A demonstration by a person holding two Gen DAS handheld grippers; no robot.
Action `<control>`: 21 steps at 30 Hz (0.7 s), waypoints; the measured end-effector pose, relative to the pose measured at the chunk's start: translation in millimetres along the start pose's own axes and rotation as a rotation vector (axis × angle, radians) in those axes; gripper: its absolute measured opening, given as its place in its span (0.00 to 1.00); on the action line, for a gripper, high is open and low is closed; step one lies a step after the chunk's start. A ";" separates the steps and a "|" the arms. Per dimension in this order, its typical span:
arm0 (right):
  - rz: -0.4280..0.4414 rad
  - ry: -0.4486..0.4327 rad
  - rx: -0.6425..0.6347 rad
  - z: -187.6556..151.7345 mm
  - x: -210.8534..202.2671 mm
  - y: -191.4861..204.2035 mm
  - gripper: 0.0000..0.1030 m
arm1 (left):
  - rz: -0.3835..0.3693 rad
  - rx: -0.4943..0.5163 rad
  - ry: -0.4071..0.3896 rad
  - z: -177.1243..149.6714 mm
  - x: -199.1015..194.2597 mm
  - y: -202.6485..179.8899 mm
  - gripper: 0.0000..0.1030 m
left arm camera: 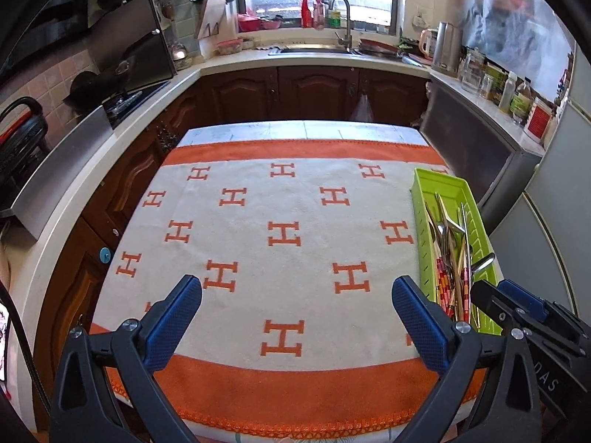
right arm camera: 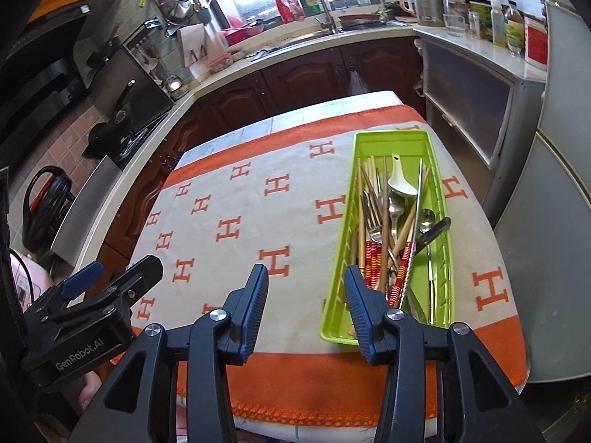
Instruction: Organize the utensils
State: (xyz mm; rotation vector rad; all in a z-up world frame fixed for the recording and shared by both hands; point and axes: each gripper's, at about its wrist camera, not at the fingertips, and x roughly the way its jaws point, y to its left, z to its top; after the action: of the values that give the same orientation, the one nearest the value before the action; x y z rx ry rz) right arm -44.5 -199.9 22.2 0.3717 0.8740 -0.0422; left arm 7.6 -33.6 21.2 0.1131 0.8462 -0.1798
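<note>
In a kitchen, a tabletop (left arm camera: 295, 387) draped in an orange-and-cream cloth carries a green tray (right arm camera: 436, 170) near its right edge, where the utensils (right arm camera: 388, 221) lie gathered lengthwise, seemingly already sorted. Both claws hang empty above the near edge: the left claw (left arm camera: 295, 317) spread wide, the right claw (right arm camera: 306, 310) partly open. The broad bare cloth left of the tray leaves ample room to move.

Both grippers, left (left arm camera: 296, 297) and right (right arm camera: 306, 288), are built from black plastic arms with silver screws. Ribbed blue pads (right arm camera: 255, 306) are fitted, and "GenRobot.AI" is printed in white.
</note>
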 end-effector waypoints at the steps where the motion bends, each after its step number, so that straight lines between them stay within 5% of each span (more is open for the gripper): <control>1: 0.004 -0.006 -0.008 1.0 -2.6 3.4 0.46 | 0.006 -0.007 -0.012 -0.2 -3.6 1.9 0.99; 21: 0.007 -0.063 -0.064 4.3 -35.7 29.6 0.56 | 0.030 -0.018 -0.081 -0.6 -27.9 3.5 0.99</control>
State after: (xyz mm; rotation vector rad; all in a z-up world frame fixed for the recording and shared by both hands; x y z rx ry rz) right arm -58.8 -177.7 60.7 0.3117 0.8093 -0.0188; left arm -10.3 -26.9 41.9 0.1006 0.7646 -0.1478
